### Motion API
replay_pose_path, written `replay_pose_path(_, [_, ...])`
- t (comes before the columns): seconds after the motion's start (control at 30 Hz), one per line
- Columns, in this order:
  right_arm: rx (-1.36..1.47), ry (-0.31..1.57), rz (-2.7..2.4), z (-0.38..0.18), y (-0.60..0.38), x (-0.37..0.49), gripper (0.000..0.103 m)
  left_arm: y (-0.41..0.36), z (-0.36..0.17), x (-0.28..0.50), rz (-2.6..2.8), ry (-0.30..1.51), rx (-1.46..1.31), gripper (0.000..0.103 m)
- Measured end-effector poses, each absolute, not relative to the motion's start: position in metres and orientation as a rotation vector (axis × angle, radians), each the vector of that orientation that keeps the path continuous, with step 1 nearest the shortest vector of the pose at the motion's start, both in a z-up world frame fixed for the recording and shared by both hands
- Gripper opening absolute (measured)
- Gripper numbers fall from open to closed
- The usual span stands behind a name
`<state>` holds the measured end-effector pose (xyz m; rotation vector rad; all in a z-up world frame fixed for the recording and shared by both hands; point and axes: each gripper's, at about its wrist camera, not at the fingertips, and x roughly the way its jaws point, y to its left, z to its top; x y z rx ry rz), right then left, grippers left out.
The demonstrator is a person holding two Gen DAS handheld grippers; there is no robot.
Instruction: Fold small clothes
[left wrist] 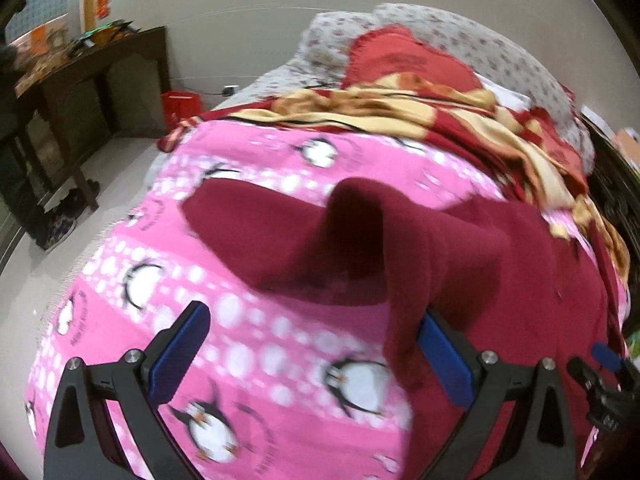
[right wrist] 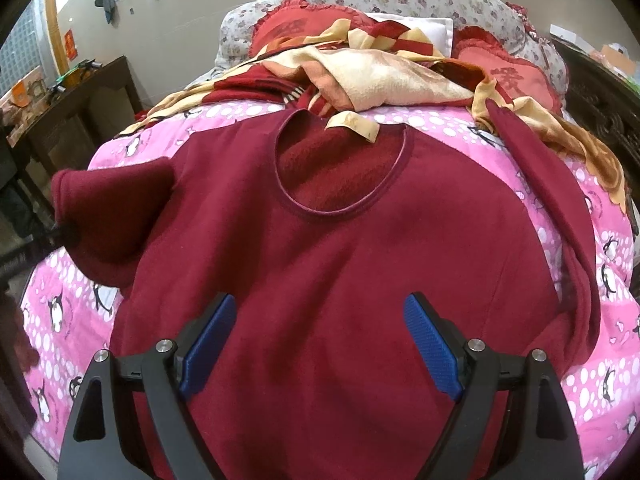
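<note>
Pink penguin-print bedding (right wrist: 520, 168) covers the bed, and on it a maroon fleece top (right wrist: 340, 248) lies flat, neckline toward the piled red-and-cream blanket (right wrist: 380, 76) and the red cushions (right wrist: 516, 76), one bearing a character too blurred to read. Directly over the top's lower body hovers the right gripper (right wrist: 318, 338), jaws spread wide and empty. The left gripper (left wrist: 316, 352) is likewise released, its right blue pad touching the raised left sleeve (left wrist: 360, 232).
</note>
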<state>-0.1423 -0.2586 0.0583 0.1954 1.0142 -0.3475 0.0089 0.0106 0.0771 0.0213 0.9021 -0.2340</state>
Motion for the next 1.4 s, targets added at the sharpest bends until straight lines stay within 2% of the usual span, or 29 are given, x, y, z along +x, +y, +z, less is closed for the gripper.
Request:
replay_pose_path(0.33, [0.197, 1.026, -0.322, 0.055, -0.255, -0.139, 0.1, 0.073, 0.092, 0.024, -0.33, 0.904, -0.103, 0.1])
replay_pose_path(0.6, [0.214, 1.039, -0.31, 0.05, -0.251, -0.136, 0.1, 0.098, 0.062, 0.094, -0.152, 0.967, -0.216, 0.098])
replay_pose_path(0.67, [0.203, 1.05, -0.311, 0.049, -0.25, -0.137, 0.1, 0.091, 0.051, 0.114, -0.124, 0.994, -0.191, 0.091])
replay_pose_path(0.7, [0.199, 1.053, -0.312, 0.048, -0.251, -0.137, 0.1, 0.088, 0.046, 0.121, -0.117, 1.011, -0.181, 0.082])
replay_pose_path(0.73, [0.195, 1.056, -0.316, 0.048, -0.251, -0.138, 0.1, 0.085, 0.041, 0.126, -0.121, 1.027, -0.179, 0.066])
replay_pose_path(0.87, [0.218, 1.057, -0.332, 0.047, -0.258, -0.142, 0.1, 0.075, 0.032, 0.141, -0.133, 1.039, -0.175, 0.03])
replay_pose_path(0.9, [0.224, 1.057, -0.333, 0.047, -0.259, -0.142, 0.1, 0.075, 0.035, 0.142, -0.138, 1.037, -0.177, 0.012])
replay_pose_path(1.03, [0.219, 1.052, -0.333, 0.049, -0.261, -0.145, 0.1, 0.077, 0.079, 0.144, -0.153, 0.963, -0.123, 0.01])
replay_pose_path(1.23, [0.245, 1.032, -0.339, 0.053, -0.265, -0.148, 0.1, 0.087, 0.18, 0.136, -0.125, 0.786, -0.083, 0.009])
replay_pose_path(1.4, [0.249, 1.021, -0.351, 0.057, -0.269, -0.152, 0.1, 0.053, 0.248, 0.091, -0.272, 0.667, -0.037, 0.01])
